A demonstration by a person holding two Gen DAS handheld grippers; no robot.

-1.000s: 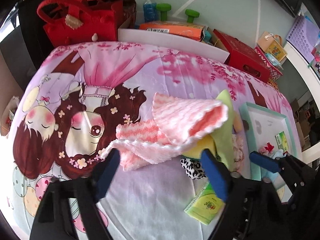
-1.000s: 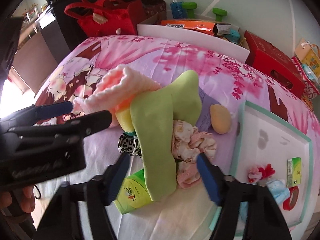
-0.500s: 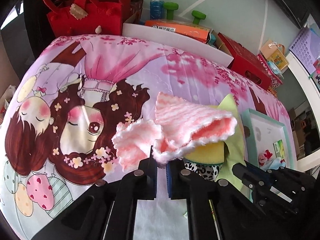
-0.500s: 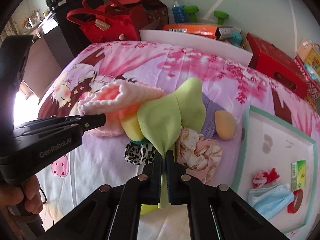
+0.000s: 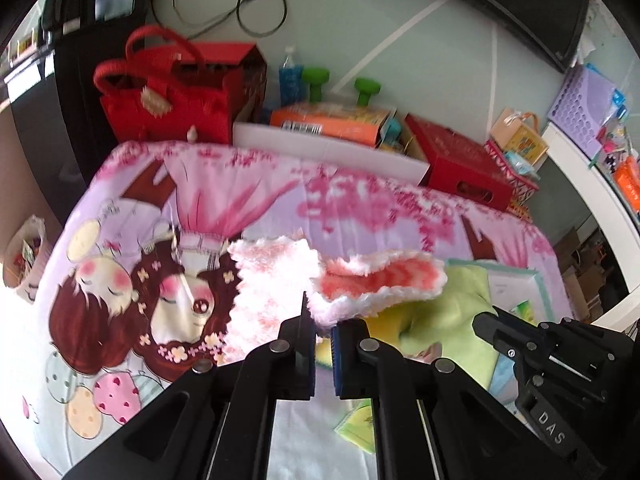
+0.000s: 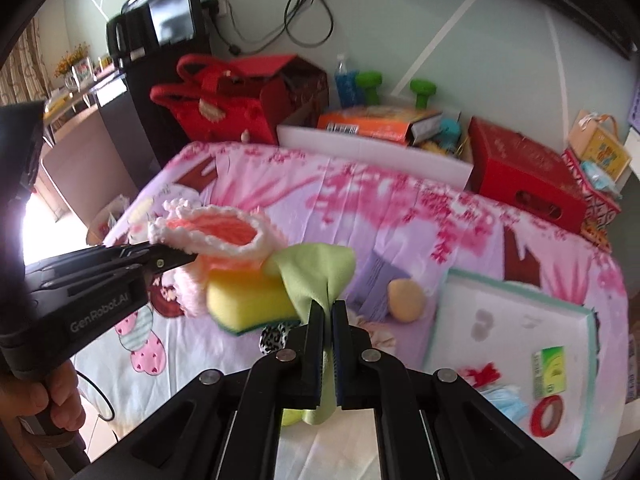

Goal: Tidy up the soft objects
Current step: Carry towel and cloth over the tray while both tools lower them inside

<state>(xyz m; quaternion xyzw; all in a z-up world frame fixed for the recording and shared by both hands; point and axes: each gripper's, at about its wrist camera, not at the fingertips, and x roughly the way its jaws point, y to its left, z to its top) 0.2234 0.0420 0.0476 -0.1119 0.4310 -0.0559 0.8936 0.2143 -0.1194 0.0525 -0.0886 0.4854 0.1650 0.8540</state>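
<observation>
towel (image 5: 360,280) pinched in left gripper (image 5: 323,344) | cloth (image 6: 320,272) pinched in right gripper (image 6: 328,344)

Bed (image 6: 420,216), pink cartoon-print cover; on it: teal-rimmed white tray (image 6: 516,285); purple card (image 6: 374,286); tan oval object (image 6: 406,301); leopard-print item (image 6: 274,336).

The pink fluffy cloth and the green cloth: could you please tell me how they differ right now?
The pink fluffy cloth is shaggy with a white fringed edge; the green cloth is smooth and plain. The left gripper pinches the pink fluffy cloth, the right gripper the green cloth. The pink one curls into an open pocket; the green one bunches into a fold. Both hang lifted above the bedspread.
</observation>
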